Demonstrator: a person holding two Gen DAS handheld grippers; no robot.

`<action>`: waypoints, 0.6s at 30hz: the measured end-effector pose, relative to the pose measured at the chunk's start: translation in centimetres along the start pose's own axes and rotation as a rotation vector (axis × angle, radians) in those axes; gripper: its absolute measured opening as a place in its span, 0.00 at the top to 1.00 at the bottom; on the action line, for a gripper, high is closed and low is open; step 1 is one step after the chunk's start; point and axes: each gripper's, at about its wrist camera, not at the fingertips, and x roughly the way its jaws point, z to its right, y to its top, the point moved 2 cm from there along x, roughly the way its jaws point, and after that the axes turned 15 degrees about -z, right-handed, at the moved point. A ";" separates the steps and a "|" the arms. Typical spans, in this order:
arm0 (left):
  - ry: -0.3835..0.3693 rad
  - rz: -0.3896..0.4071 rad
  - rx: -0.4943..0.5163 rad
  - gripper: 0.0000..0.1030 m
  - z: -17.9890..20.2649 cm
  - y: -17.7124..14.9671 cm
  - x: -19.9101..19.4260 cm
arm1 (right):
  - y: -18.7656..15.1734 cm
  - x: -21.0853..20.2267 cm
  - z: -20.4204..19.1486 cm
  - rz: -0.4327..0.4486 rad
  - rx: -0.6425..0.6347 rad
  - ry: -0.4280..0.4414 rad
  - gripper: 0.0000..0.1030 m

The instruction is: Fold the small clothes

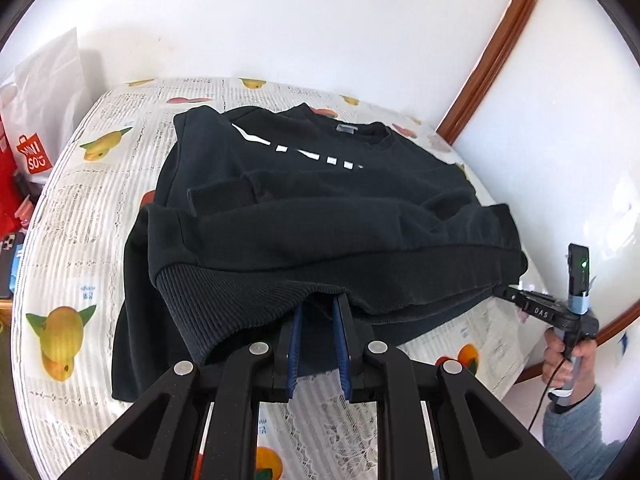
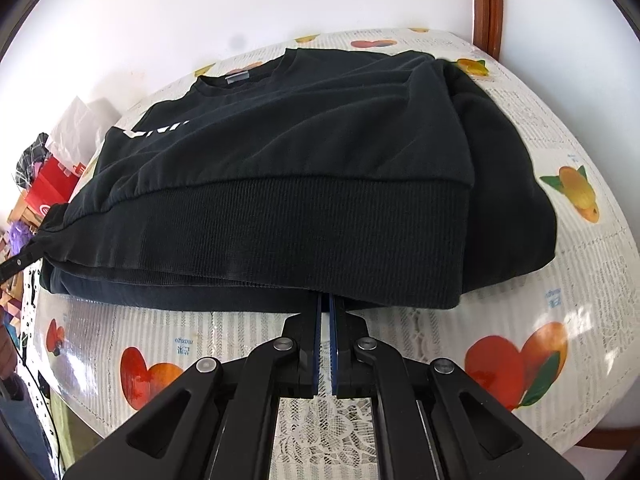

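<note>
Two hand-held grippers clenched on black sweatshirt hem, fingertips hidden under fabric

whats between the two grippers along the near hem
Only the sweatshirt's ribbed hem, lifted, spans left gripper to right gripper; left wrist view.

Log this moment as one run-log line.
stage: bottom-hem fold | left tool: shut on sweatshirt hem | right tool: shut on sweatshirt hem | black sweatshirt: hem raised, collar end on table
</note>
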 end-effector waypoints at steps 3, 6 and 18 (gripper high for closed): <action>0.002 0.007 0.011 0.85 0.0 0.4 -0.2 | 0.4 -0.7 0.3 0.009 0.008 0.017 0.96; -0.006 0.012 0.019 0.85 0.0 0.8 -0.3 | 0.9 -1.7 0.4 0.044 0.012 0.020 0.96; 0.055 0.080 0.046 0.85 0.0 5.0 -1.1 | 6.1 -5.8 0.1 0.237 0.016 0.068 0.96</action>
